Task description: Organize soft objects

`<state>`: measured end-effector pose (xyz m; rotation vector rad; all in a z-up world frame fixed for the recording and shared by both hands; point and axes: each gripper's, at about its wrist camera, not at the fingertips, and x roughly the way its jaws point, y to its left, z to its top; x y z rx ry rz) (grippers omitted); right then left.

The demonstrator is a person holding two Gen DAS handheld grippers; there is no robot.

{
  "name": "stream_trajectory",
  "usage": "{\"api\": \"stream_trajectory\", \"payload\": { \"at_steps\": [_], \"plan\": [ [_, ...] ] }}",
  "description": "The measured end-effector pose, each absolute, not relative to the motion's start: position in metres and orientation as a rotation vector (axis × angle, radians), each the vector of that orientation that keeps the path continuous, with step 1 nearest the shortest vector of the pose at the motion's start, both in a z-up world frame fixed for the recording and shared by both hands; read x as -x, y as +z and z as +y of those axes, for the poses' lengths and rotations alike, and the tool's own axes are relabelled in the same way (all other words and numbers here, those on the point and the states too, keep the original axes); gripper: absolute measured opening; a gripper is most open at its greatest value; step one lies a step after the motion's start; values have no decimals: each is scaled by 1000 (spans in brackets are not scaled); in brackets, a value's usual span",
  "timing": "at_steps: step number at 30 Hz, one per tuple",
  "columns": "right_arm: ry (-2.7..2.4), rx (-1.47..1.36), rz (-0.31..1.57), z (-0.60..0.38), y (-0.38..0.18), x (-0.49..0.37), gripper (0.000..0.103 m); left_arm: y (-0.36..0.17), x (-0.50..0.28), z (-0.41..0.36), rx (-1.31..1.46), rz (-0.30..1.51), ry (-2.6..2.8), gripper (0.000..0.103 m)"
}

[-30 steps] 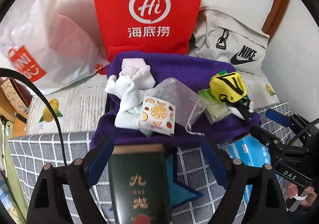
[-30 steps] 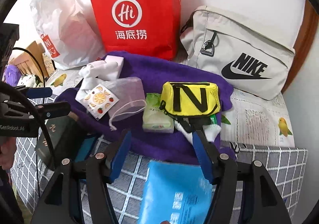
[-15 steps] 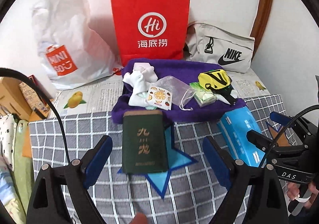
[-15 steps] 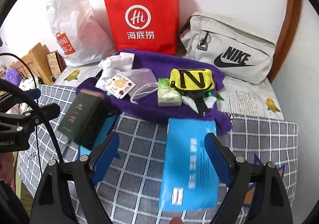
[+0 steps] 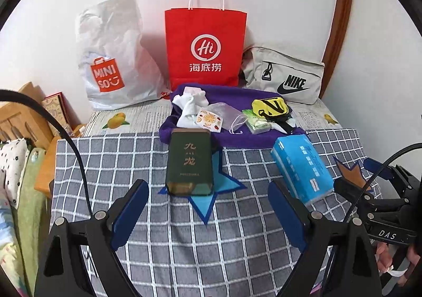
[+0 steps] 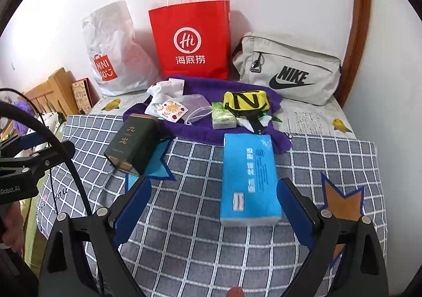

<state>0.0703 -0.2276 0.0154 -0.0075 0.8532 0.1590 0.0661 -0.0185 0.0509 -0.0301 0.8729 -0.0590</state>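
Observation:
A purple towel (image 5: 237, 138) bears white socks (image 5: 190, 104), a fruit-print packet (image 5: 209, 120), a sheer drawstring pouch (image 5: 226, 114), a green tissue packet (image 5: 257, 122) and a yellow pouch (image 5: 270, 107). In front of it a dark green tin (image 5: 190, 162) lies on the checked cloth. My left gripper (image 5: 207, 200) hangs open just short of the tin, with nothing held. A blue tissue pack (image 6: 248, 178) lies flat on the cloth. Behind the pack's near end is my right gripper (image 6: 213, 191). Its jaws are opening and its pads are off the pack.
A red paper bag (image 5: 205, 48), a white plastic bag (image 5: 113, 59) and a grey Nike bag (image 5: 287, 78) lean on the back wall. A grey checked cloth (image 5: 132, 159) with star patches covers the front. Wooden furniture (image 5: 23, 117) stands at the left.
Both grippers have drawn back and upward from the purple towel. The tin and the blue pack now lie further ahead on the cloth. The right jaws have widened off the blue pack.

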Motion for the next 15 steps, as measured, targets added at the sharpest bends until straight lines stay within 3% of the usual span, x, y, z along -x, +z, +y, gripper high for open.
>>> {"api": "stream_trajectory", "payload": {
  "at_steps": [15],
  "plan": [
    [147,-1,850,-234,16,-31,96,59,-21,-19,62,837,-45,92]
  ]
}}
